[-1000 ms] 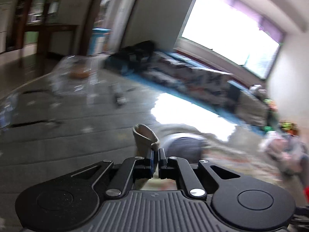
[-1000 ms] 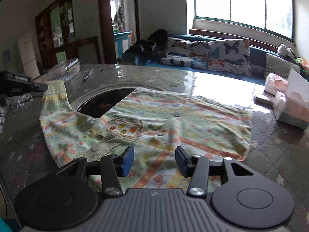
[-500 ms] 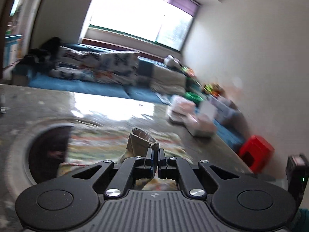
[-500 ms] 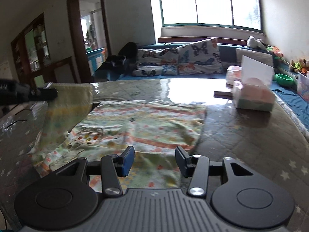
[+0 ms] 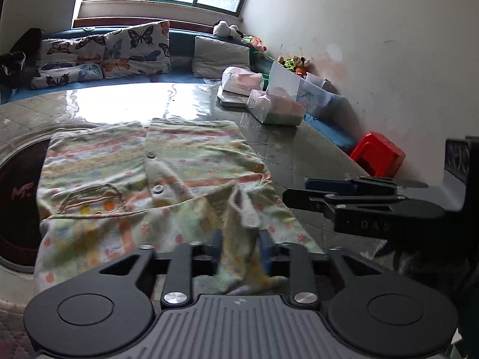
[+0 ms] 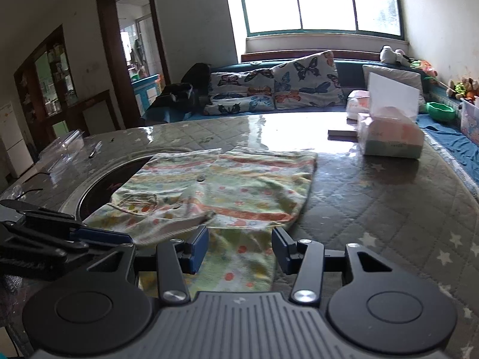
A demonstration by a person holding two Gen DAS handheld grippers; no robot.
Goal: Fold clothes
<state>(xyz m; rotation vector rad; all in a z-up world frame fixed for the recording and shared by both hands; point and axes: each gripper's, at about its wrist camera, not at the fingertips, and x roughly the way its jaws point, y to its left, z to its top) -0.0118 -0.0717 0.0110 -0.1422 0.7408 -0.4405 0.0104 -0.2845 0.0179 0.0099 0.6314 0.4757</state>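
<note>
A pastel striped shirt [image 5: 185, 161] [image 6: 239, 185] with buttons and a chest pocket lies flat on the quilted table [image 6: 389, 209]. One sleeve [image 5: 239, 209] is folded across its front and runs down between the fingers of my left gripper [image 5: 239, 251]. That gripper is open, and the cloth lies loose in the gap. My right gripper [image 6: 239, 249] hovers open over the shirt's near hem with nothing held. Each gripper shows in the other's view: the right gripper [image 5: 329, 193] at the right, the left gripper [image 6: 60, 239] at the left.
A dark round inset [image 6: 98, 185] sits in the table under the shirt's left side. Tissue packs and boxes [image 6: 389, 137] stand at the far right of the table. A clear plastic box [image 6: 64, 146] and a pen are far left. A red stool [image 5: 378, 154] stands beside the table.
My left gripper swung right with the sleeve cuff pinched, carried it across the shirt front, then opened; the sleeve now lies on the shirt. The right gripper stayed open and turned slightly.
</note>
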